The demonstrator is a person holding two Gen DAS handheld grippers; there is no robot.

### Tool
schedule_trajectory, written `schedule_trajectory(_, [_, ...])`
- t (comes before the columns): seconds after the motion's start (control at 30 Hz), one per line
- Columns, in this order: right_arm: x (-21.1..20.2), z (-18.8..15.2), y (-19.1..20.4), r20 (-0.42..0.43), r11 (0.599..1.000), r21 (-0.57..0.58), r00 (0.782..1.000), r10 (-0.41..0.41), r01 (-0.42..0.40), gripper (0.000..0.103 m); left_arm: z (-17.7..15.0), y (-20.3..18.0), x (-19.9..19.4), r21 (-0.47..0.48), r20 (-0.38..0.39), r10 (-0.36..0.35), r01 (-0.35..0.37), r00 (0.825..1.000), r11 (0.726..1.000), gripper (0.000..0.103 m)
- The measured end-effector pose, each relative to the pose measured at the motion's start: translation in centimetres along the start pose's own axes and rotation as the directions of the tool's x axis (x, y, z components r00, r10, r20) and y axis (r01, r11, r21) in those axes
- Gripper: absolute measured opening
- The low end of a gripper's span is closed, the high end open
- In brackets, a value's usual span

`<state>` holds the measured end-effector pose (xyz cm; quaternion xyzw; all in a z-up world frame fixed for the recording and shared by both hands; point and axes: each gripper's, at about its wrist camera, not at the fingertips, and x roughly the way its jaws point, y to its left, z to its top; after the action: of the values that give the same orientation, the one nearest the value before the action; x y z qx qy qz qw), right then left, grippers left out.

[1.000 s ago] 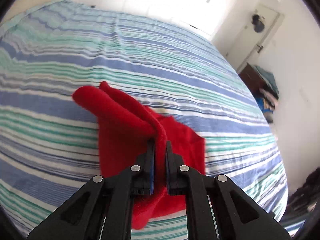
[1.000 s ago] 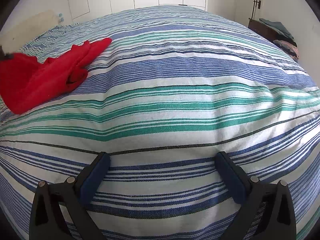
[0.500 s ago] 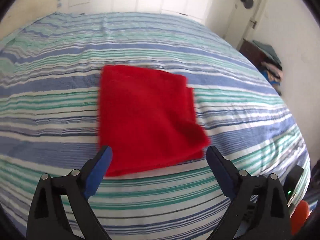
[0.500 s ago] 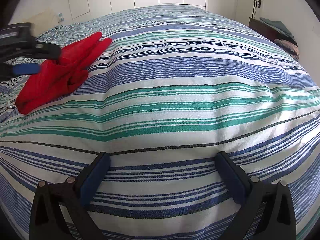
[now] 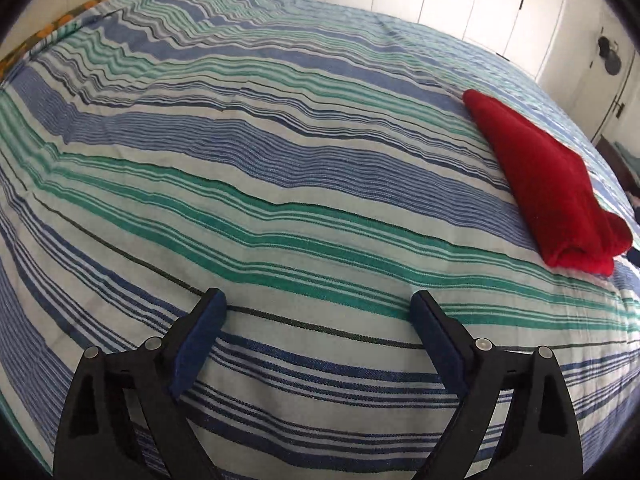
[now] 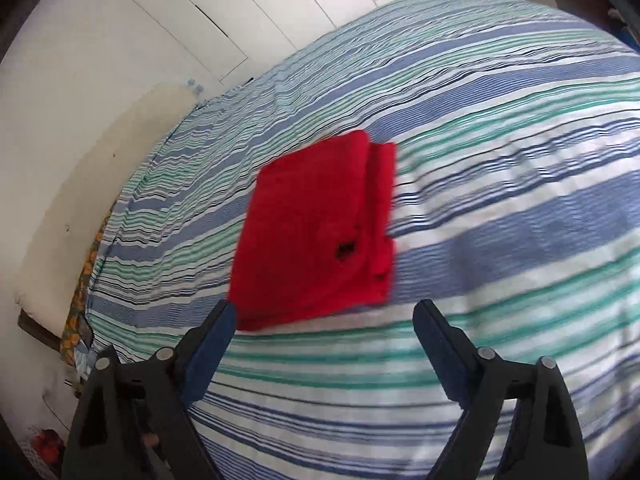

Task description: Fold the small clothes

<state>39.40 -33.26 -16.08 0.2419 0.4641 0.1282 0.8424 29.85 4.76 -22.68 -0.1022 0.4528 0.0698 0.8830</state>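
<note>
A red garment (image 6: 316, 232), folded into a flat rectangle with a small black tag, lies on the striped bedspread (image 6: 500, 208). My right gripper (image 6: 322, 320) is open and empty, hovering just in front of the garment's near edge. In the left wrist view the same garment (image 5: 548, 188) lies far to the right. My left gripper (image 5: 318, 312) is open and empty over bare bedspread (image 5: 240, 184), well away from the garment.
White wardrobe doors (image 5: 480, 4) stand beyond the bed. A wall and pale headboard (image 6: 100, 184) border the bed's left side, with an orange patterned cloth (image 6: 80, 300) at the edge. A door (image 5: 608, 80) is at far right.
My left gripper let go of the red garment, opened, and swung away to the left. My right gripper swung left to face the garment, which now lies folded flat.
</note>
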Motion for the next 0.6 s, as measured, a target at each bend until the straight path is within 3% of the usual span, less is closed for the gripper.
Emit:
schedule_trajectory(0.03, [1.7,0.9,0.0,-0.019,0.999,0.015,0.999,-0.036,0.036,0.072,0.0,0.1,0.0,-0.005,-0.002,-0.011,0.011,1.0,1.0,0.094])
schedule_trajectory(0.1, [5.0,1.8,-0.6,-0.125,0.997,0.044,0.99,-0.062,0.068,0.018,-0.1,0.6,-0.2,-0.018,0.005,-0.036,0.036,0.999,0.999,0.094])
schedule_trajectory(0.13, [5.4,2.0,-0.8,-0.151,0.995,0.065,0.987,-0.059,0.07,0.007,-0.2,0.8,-0.4,-0.021,0.01,-0.045,0.045,0.999,0.999,0.094])
schedule_trajectory(0.2, [3.3,2.4,0.0,-0.079,0.999,0.04,0.997,0.009,-0.005,0.007,-0.4,0.7,-0.3,-0.018,0.017,-0.051,0.051,0.999,0.999,0.095])
schedule_trajectory(0.27, [2.1,1.8,0.0,-0.04,0.999,-0.028,0.999,-0.036,0.035,0.007,-0.5,0.4,0.0,-0.007,0.016,-0.047,0.047,0.999,0.999,0.097])
schedule_trajectory(0.37, [5.5,0.5,-2.9,-0.166,0.99,-0.027,0.976,-0.138,0.136,0.007,-0.4,-0.2,0.4,0.019,0.011,-0.021,0.02,1.0,1.0,0.098])
schedule_trajectory(0.43, [6.4,0.5,-3.8,-0.181,0.992,-0.028,0.976,-0.123,0.12,0.007,-0.5,0.0,0.3,0.014,0.014,-0.03,0.029,0.999,0.999,0.098])
schedule_trajectory(0.5, [5.7,1.0,-3.2,-0.168,0.996,-0.042,0.983,-0.078,0.072,0.014,-0.4,0.2,0.5,0.006,0.014,-0.042,0.042,0.999,0.999,0.099])
schedule_trajectory(0.57, [4.0,2.0,-2.9,-0.158,0.998,-0.061,0.987,-0.025,0.015,0.036,-0.4,0.1,0.6,0.01,0.014,-0.046,0.046,0.999,0.999,0.101])
schedule_trajectory(0.6, [2.9,2.6,-2.8,-0.137,0.998,-0.069,0.991,-0.013,0.003,0.038,-0.4,0.0,0.8,0.015,0.016,-0.044,0.044,0.999,0.999,0.102])
